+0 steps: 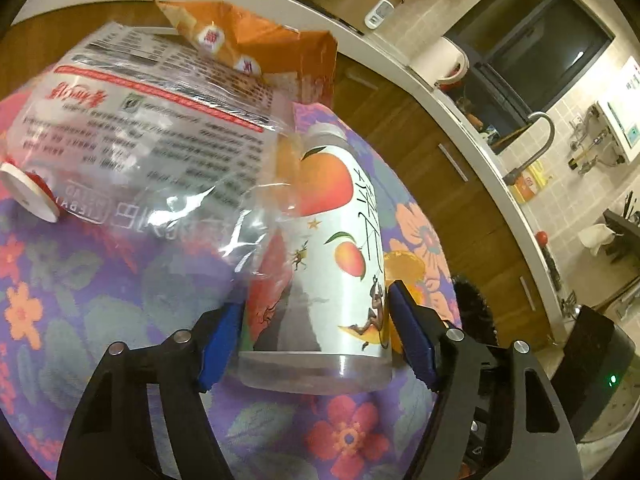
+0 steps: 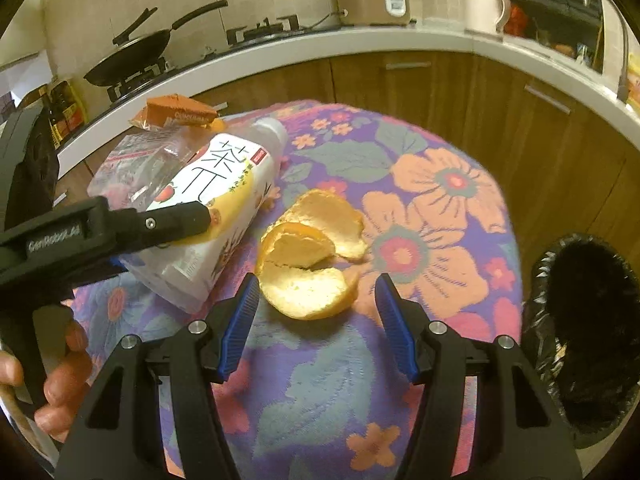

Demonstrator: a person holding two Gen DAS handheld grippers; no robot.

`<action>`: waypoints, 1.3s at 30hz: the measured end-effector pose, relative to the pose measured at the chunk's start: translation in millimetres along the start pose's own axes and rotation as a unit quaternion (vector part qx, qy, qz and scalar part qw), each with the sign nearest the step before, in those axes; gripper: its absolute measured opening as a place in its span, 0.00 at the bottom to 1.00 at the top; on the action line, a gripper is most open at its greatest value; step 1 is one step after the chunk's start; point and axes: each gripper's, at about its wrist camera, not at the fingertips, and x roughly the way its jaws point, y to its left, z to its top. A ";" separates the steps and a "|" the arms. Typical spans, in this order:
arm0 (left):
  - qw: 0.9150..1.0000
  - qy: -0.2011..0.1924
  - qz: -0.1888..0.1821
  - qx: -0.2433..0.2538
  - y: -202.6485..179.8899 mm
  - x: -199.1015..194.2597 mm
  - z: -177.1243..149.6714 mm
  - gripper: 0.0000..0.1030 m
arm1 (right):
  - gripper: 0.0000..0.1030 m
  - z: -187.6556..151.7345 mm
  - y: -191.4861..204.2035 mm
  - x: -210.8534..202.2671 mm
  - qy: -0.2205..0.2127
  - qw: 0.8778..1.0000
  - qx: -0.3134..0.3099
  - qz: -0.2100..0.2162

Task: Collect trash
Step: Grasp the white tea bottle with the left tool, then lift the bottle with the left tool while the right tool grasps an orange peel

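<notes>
The table [image 2: 440,184] has a cloth with big flowers on it. All the trash lies on this table.

A black bin [image 2: 588,332] stands off the table, just past its edge on the side away from the bottle. It has a black bag inside.

The bottle [image 1: 340,240] lies on its side on the table. It is white with peaches painted on it, and its bottom is see-through. Its cap end points to the far side of the table.

A clear bag [image 1: 140,128] with lots of small writing lies right by the bottle, on the side away from the bin. One corner of it flops over the bottle.

An orange wrapper [image 1: 276,48] sits at the far edge of the table, past the clear bag.

A white lid [image 1: 28,192] lies on the table, touching the clear bag on the side away from the bottle.

The peel [image 2: 312,256] is between the bottle and the bin. It is curled up with its pale inside showing. It sits very near the bottle.

The left gripper [image 1: 316,336] has its jaws on both sides of the bottle, near its bottom end. The blue pads touch it.

The right gripper [image 2: 318,324] is over the table, just in front of the peel. Its jaws are spread wide and hold nothing.
</notes>
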 end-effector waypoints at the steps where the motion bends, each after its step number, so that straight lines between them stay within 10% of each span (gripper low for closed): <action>1: 1.000 -0.002 0.002 0.003 -1.2 0.0 -1.0 0.67 | 0.55 0.5 -0.6 0.3 0.000 1.000 0.003 0.003; 33: 0.996 -0.035 0.000 0.078 13.0 -83.8 -48.7 0.65 | 0.62 18.5 15.3 35.0 0.048 0.997 0.045 -0.044; 39: 0.996 -0.048 -0.008 0.081 16.0 -93.0 -56.8 0.65 | 0.34 17.6 24.1 27.1 0.026 0.997 0.024 -0.063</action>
